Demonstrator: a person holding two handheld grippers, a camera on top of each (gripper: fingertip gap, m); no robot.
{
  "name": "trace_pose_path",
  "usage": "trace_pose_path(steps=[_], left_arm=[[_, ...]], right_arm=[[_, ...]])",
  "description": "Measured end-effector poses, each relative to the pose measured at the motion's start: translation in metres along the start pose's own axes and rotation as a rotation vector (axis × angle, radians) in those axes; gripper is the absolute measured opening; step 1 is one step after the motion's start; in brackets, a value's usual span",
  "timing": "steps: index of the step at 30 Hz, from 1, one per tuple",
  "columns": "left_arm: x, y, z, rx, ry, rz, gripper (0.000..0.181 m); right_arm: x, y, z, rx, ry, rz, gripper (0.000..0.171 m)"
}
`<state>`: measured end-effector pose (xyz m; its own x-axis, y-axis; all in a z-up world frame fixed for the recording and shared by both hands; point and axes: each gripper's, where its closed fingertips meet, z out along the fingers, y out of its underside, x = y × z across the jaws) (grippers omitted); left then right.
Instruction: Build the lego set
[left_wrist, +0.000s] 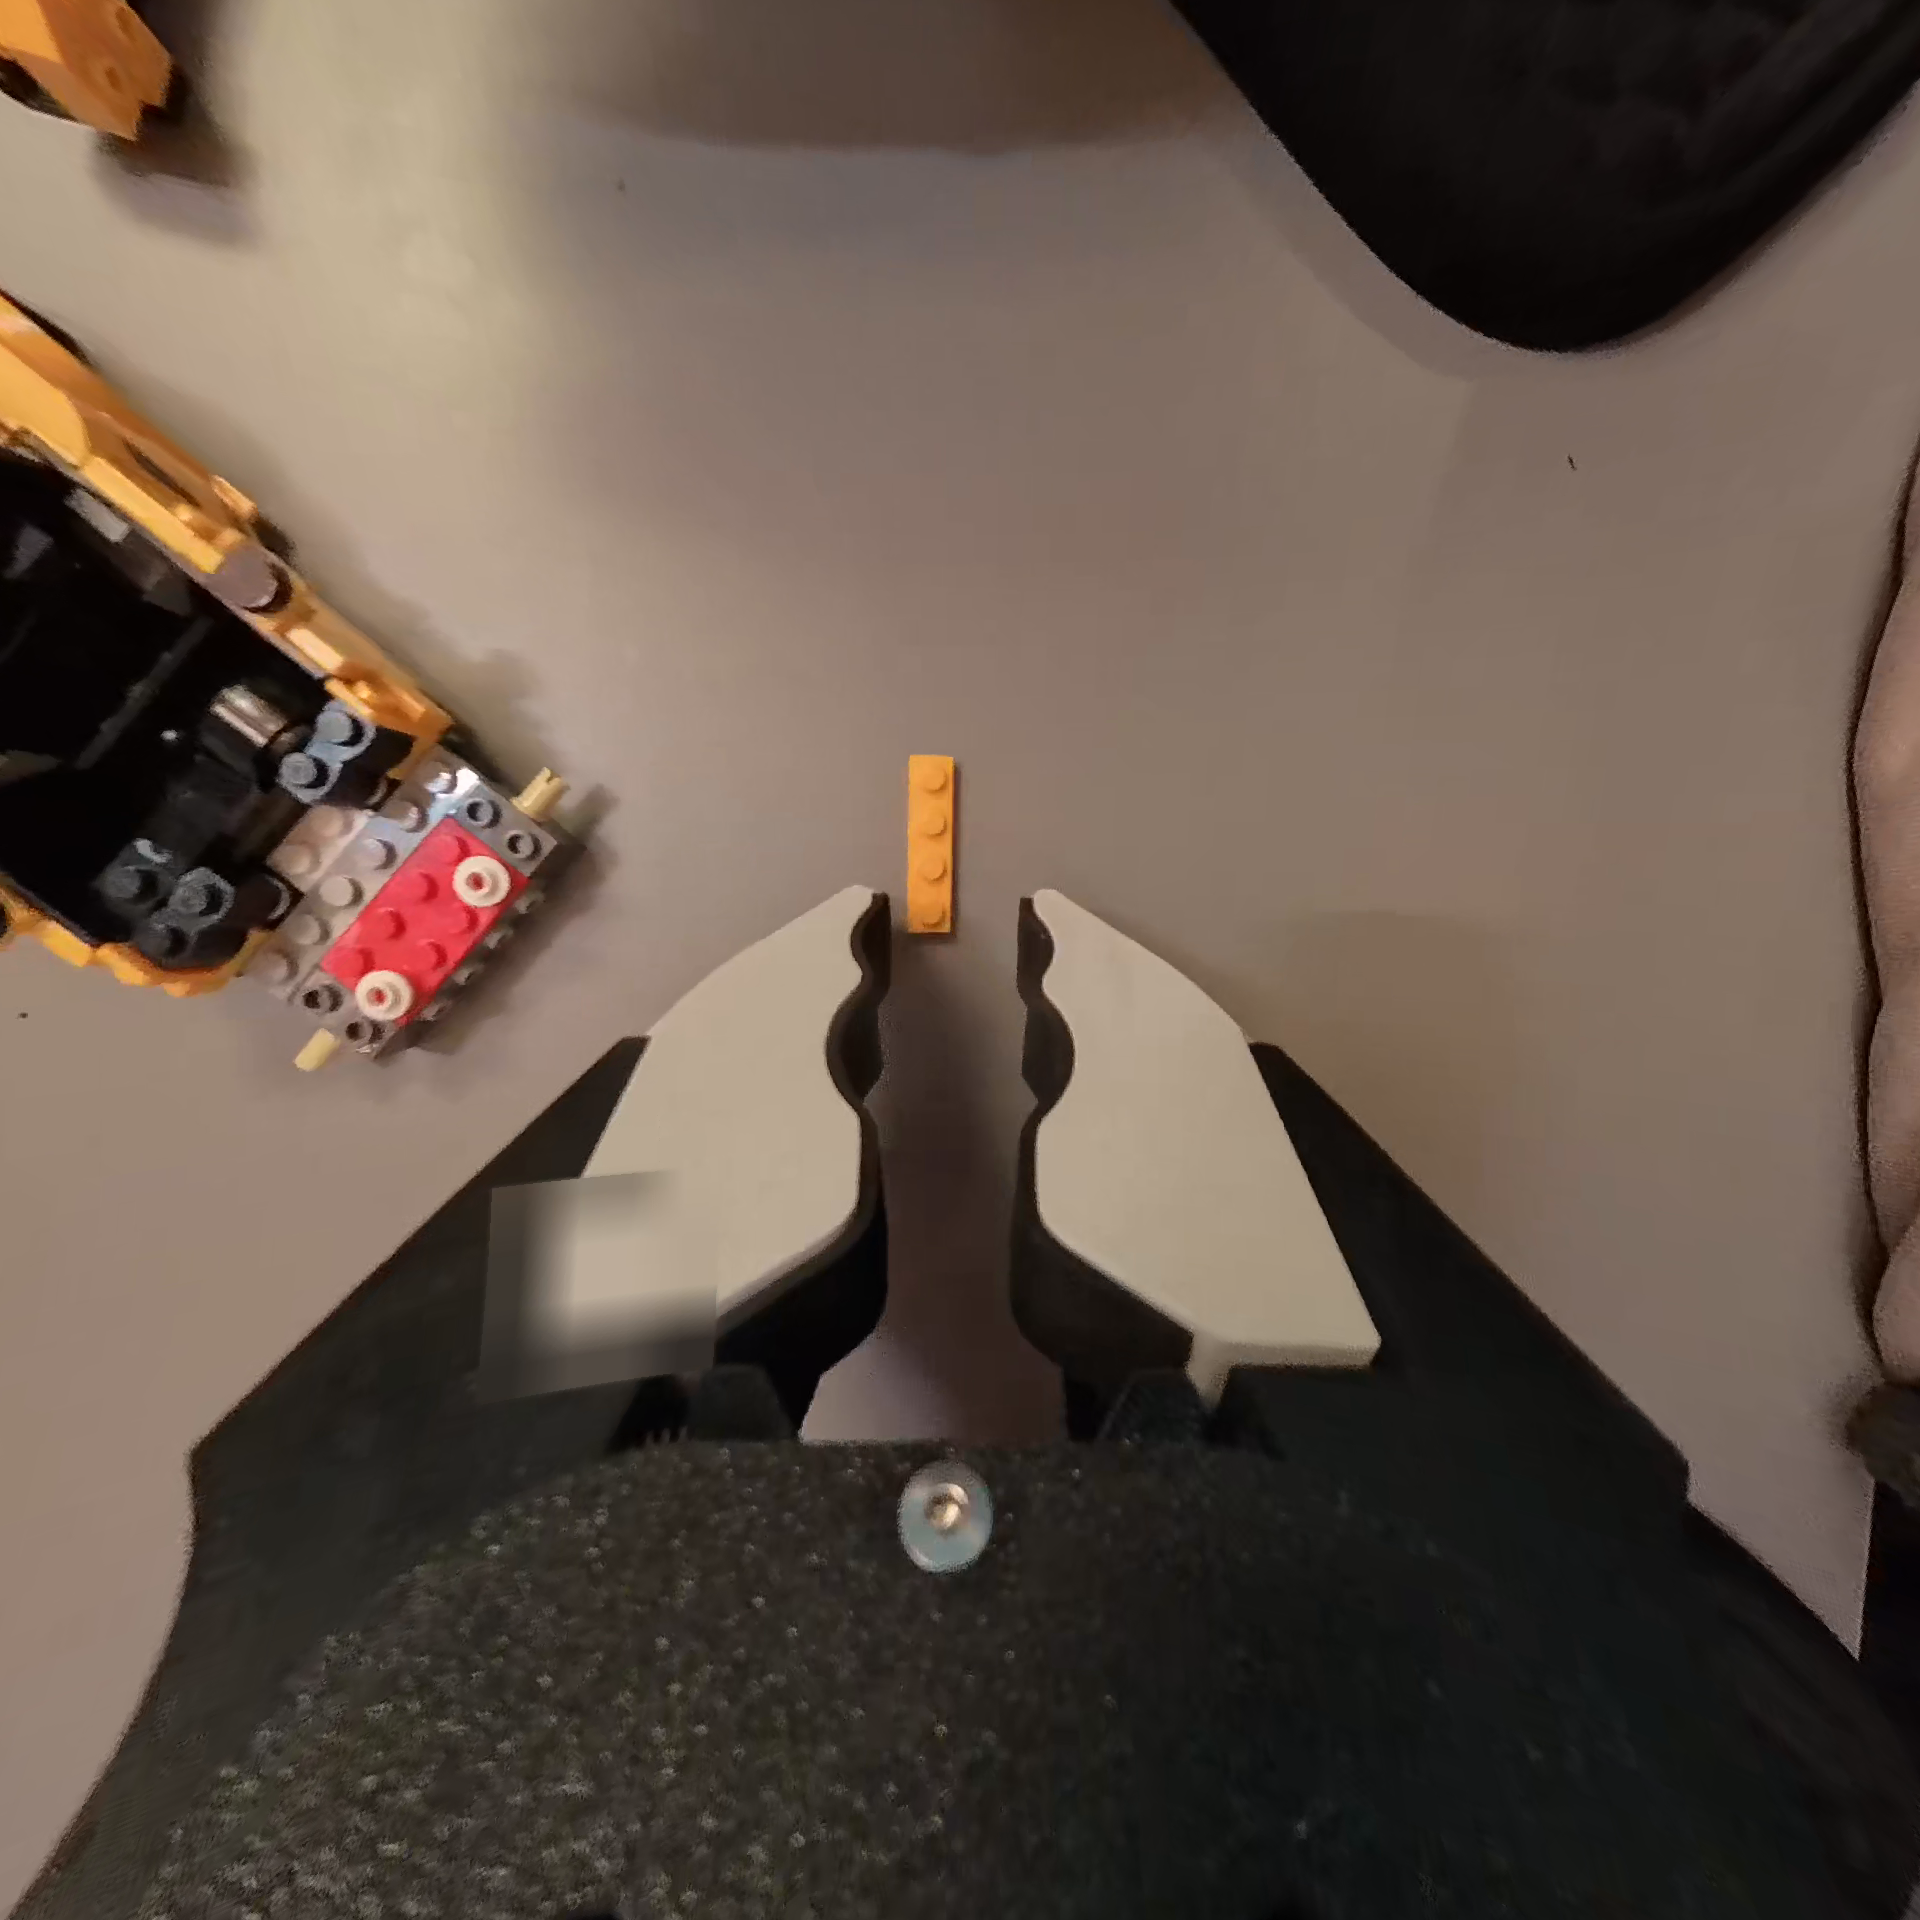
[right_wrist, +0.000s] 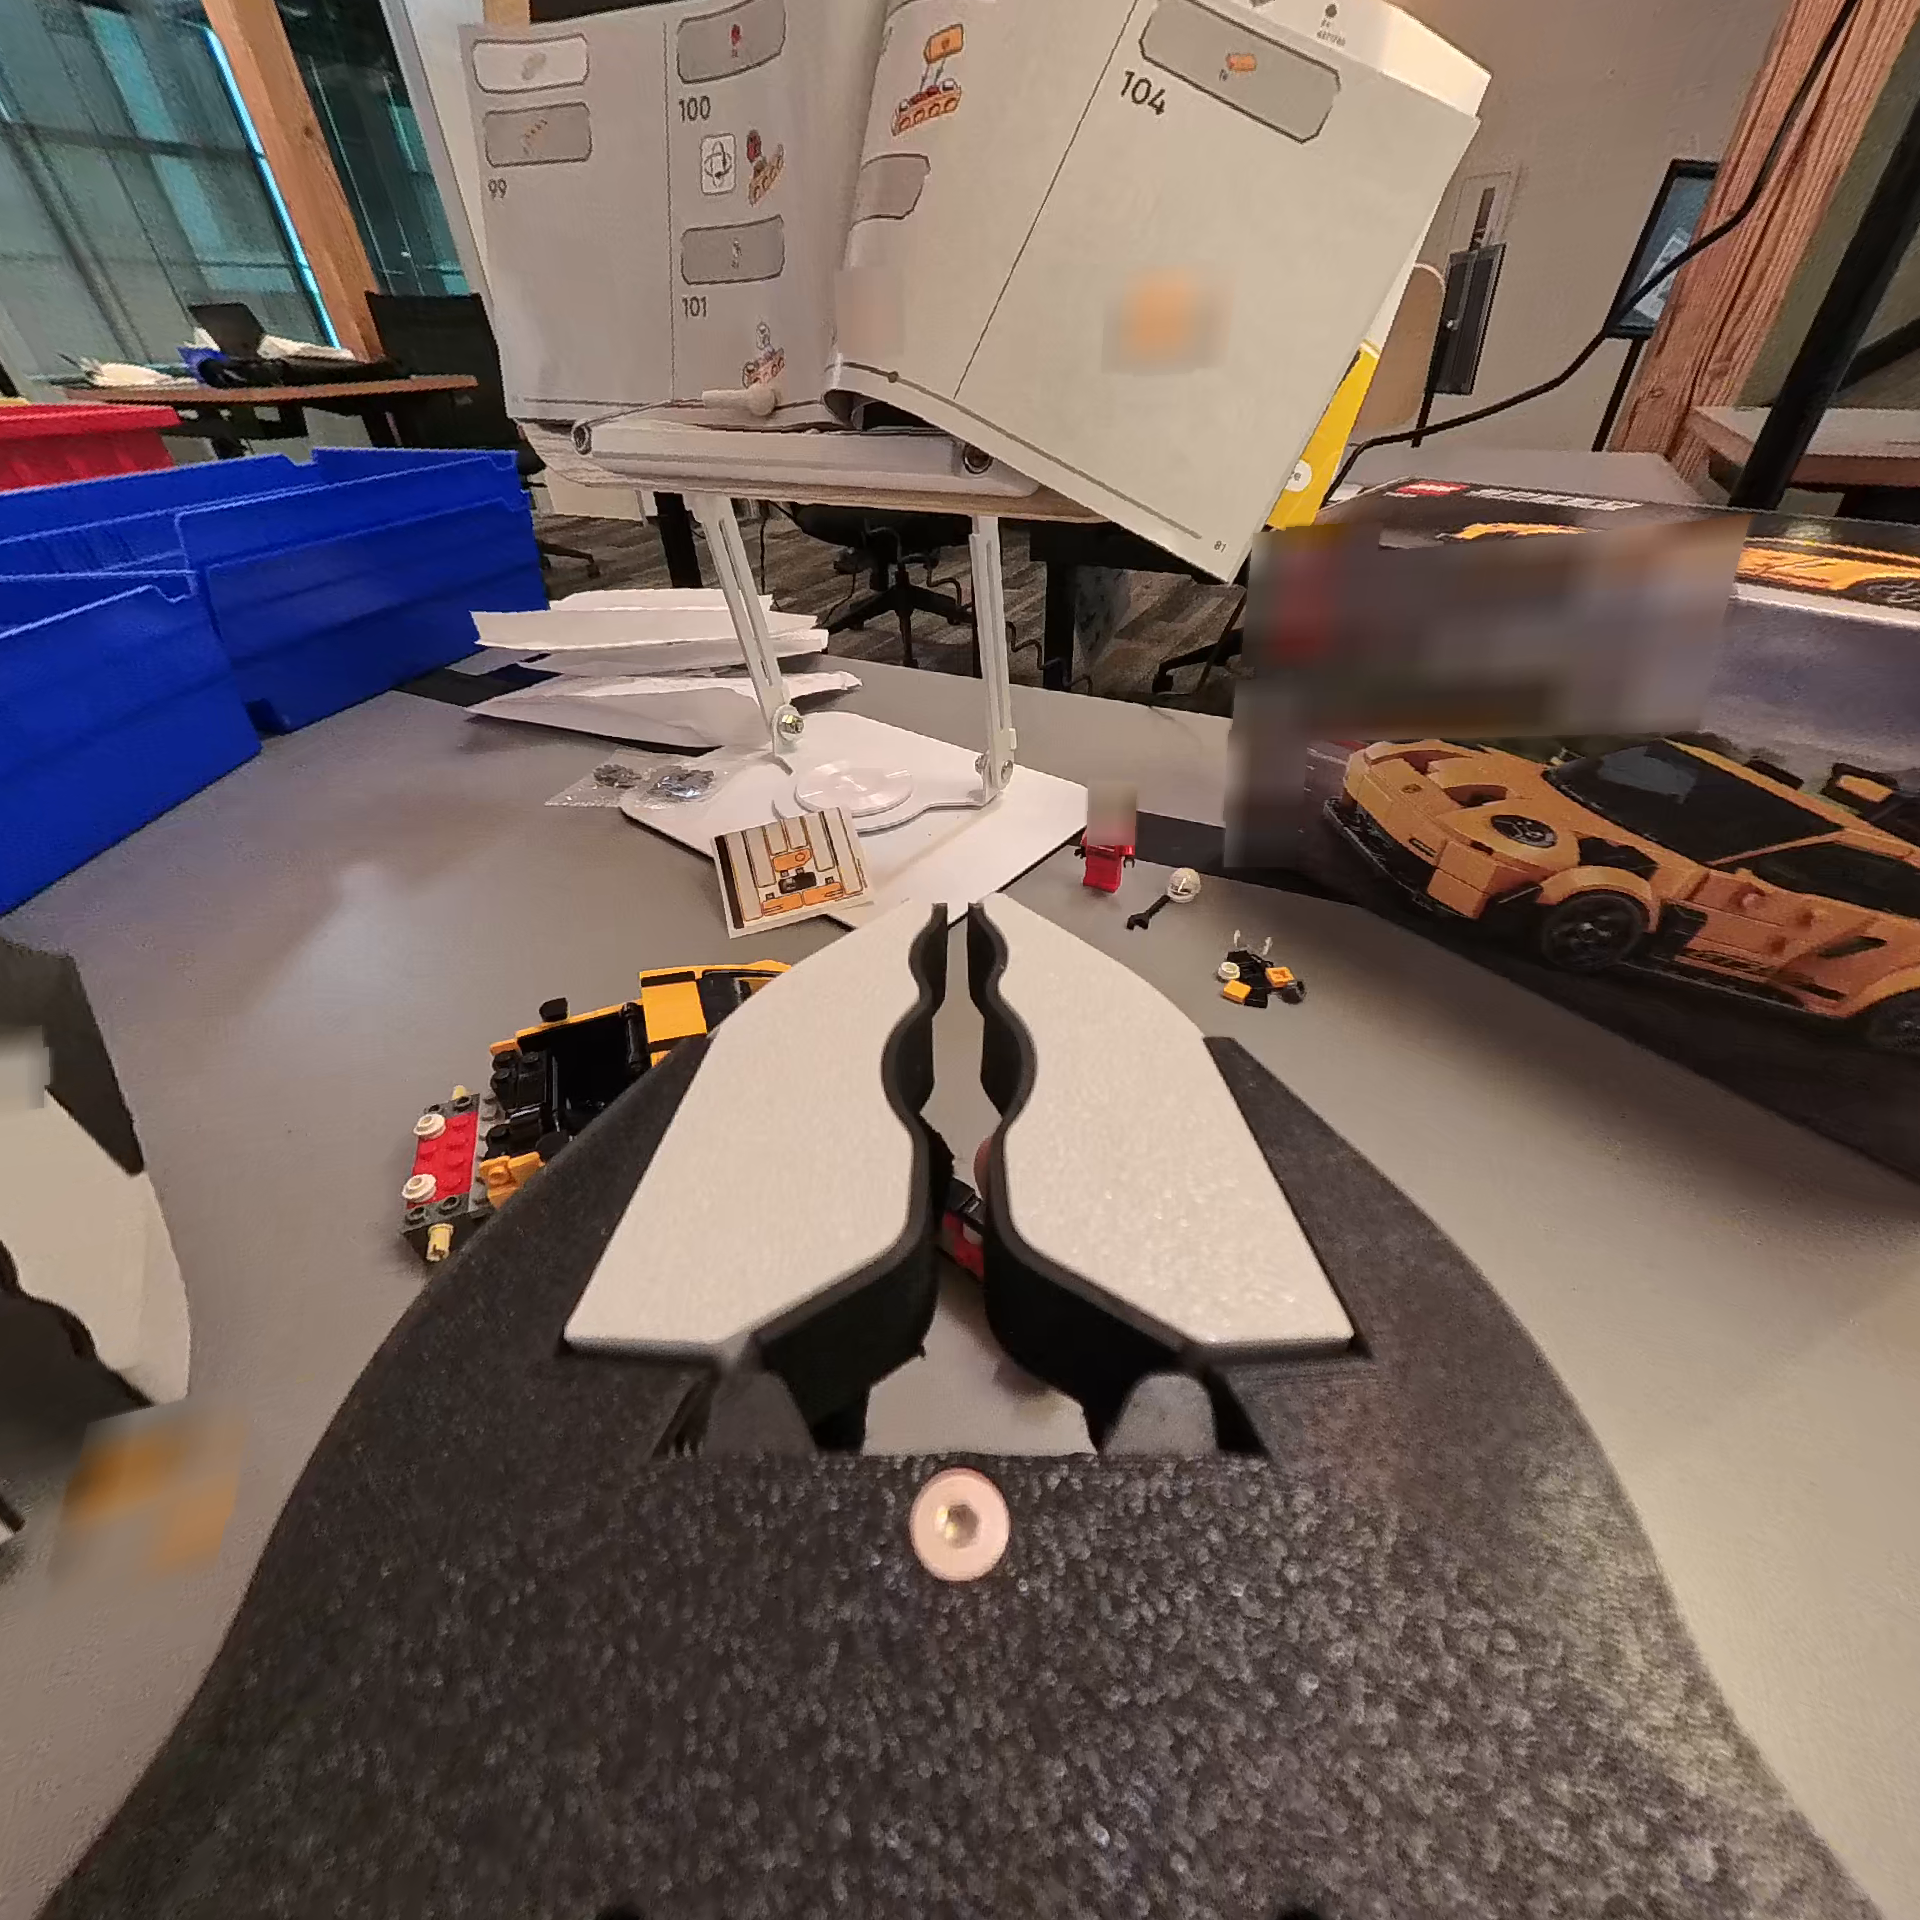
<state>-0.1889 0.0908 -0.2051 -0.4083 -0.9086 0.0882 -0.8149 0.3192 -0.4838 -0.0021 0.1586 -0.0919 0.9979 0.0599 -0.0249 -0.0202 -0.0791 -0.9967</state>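
My left tool (left_wrist: 954, 914) is released around the orange plate (left_wrist: 931, 847) at 12 o'clock; I'd centre, then pinch its long edges. My right tool (right_wrist: 957, 920) is clenched, apparently empty.

Left wrist view: straight down, close. Right: forward, low. Shared: car model (left_wrist: 197, 748).

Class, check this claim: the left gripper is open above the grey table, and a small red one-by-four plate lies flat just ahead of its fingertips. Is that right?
Not quite. In the left wrist view the one-by-four plate is orange, not red. The rest holds: the left gripper is open above the grey table, and the plate lies flat just ahead of its fingertips.
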Motion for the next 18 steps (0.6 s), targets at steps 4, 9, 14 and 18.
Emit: trace_pose_path(steps=[4, 9, 14, 18], left_arm=[[0.001, 0.003, 0.004, -0.014, 0.008, 0.011, 0.016], [-0.001, 0.005, 0.003, -0.007, 0.005, 0.029, 0.008], [-0.004, 0.007, 0.002, -0.004, -0.005, 0.038, 0.008], [-0.008, 0.007, 0.000, 0.006, -0.022, 0.034, 0.012]], right_arm=[[0.000, 0.000, 0.000, 0.000, -0.002, 0.000, 0.003], [-0.001, 0.000, 0.000, -0.001, -0.007, 0.000, 0.003], [-0.001, 0.000, 0.000, 0.001, -0.008, -0.002, 0.003], [-0.002, 0.000, 0.000, 0.001, -0.009, -0.003, 0.003]])
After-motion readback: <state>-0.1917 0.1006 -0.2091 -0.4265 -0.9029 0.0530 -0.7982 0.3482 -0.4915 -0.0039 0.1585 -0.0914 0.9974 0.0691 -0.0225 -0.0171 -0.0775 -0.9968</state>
